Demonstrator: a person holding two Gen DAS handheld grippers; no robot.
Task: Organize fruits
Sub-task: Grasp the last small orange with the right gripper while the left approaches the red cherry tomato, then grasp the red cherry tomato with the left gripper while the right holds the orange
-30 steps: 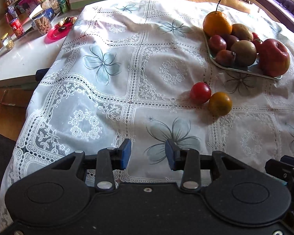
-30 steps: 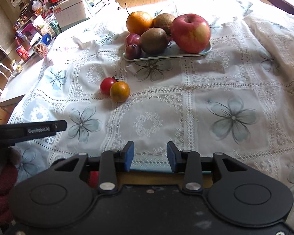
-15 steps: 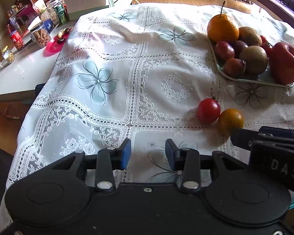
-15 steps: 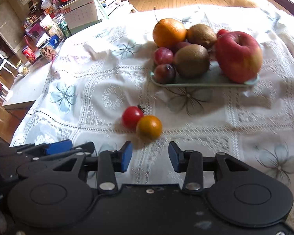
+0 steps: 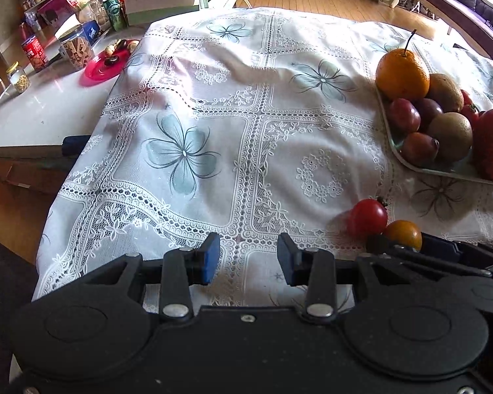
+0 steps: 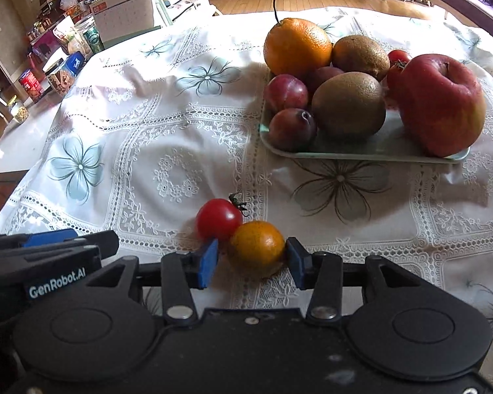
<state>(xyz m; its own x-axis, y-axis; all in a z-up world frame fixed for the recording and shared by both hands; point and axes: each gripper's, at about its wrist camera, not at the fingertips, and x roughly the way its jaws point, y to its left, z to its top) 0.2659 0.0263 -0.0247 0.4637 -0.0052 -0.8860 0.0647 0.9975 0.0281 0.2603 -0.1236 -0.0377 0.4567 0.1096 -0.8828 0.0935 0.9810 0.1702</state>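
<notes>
closing on the small orange fruit [image 6: 256,248] should go slowly and squarely, so the pads meet its widest part and do not nudge the red tomato [image 6: 219,219] touching it at far left. the right claw [image 6: 252,261] has just been opening; its jaws stand apart with the fruit between them, the right pad about touching. the tray [image 6: 378,155] of fruit lies far right. the left claw [image 5: 248,258] hangs apart over bare cloth, holding nothing.

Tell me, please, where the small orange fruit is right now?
In the right wrist view the small orange fruit lies on the tablecloth between the right gripper's open fingers, touching the red tomato, nearer than the tray.
</notes>
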